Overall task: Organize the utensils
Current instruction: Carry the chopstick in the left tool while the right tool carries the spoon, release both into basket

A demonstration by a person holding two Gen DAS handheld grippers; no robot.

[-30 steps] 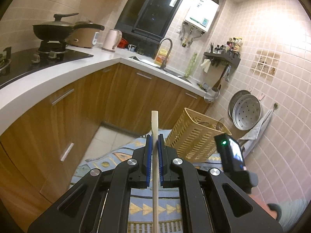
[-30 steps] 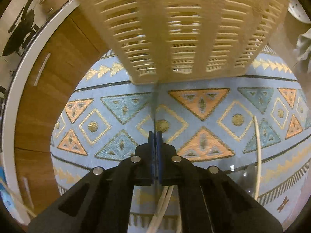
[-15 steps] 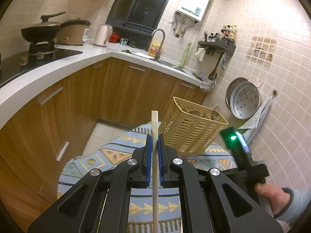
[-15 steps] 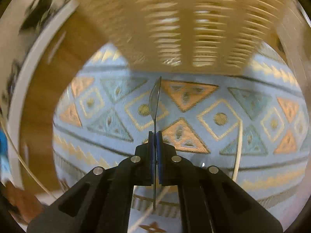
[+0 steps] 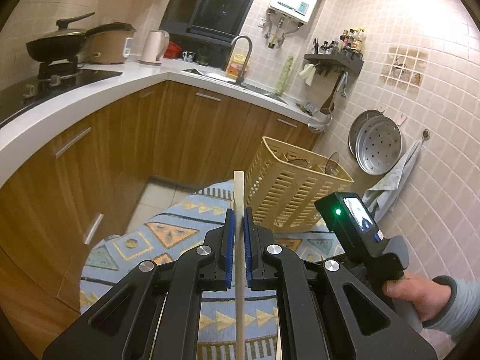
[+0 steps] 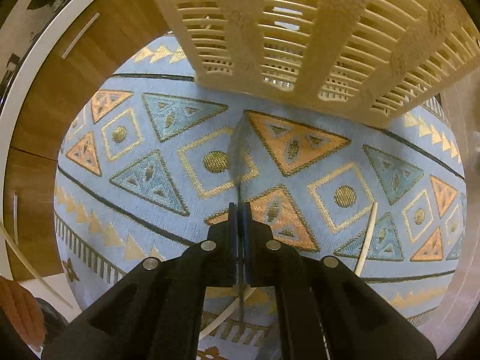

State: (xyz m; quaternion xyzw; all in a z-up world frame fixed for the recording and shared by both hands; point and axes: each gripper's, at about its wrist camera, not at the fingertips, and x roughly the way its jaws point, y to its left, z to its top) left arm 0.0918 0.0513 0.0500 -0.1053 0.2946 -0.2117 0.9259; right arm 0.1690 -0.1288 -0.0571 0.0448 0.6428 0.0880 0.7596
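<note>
Left wrist view: the left gripper (image 5: 239,234) is clamped on a pale wooden utensil handle (image 5: 239,198), which stands up between the blue pads (image 5: 229,240) and rises a little above them. Its lower end runs down out of the picture, so I cannot tell what kind of utensil it is. Beyond the gripper lies a blue patterned cloth (image 5: 168,231), and on it stands a cream slatted basket (image 5: 288,192) with a few utensils inside. To the right, the person's right hand (image 5: 417,297) holds the other device with a small lit screen. Behind are wooden cabinets (image 5: 186,132) and a white tabletop (image 5: 90,90) with a stove, a pan and a kettle. In the right wrist view, the right gripper (image 6: 239,222) is closed on a thin, see-through grey utensil (image 6: 238,156), seen edge-on; its wide end points toward the basket (image 6: 315,36) but does not touch it. Under it is the same cloth (image 6: 150,177). A pale stick (image 6: 367,237) lies on the cloth to the right of this gripper.
</note>
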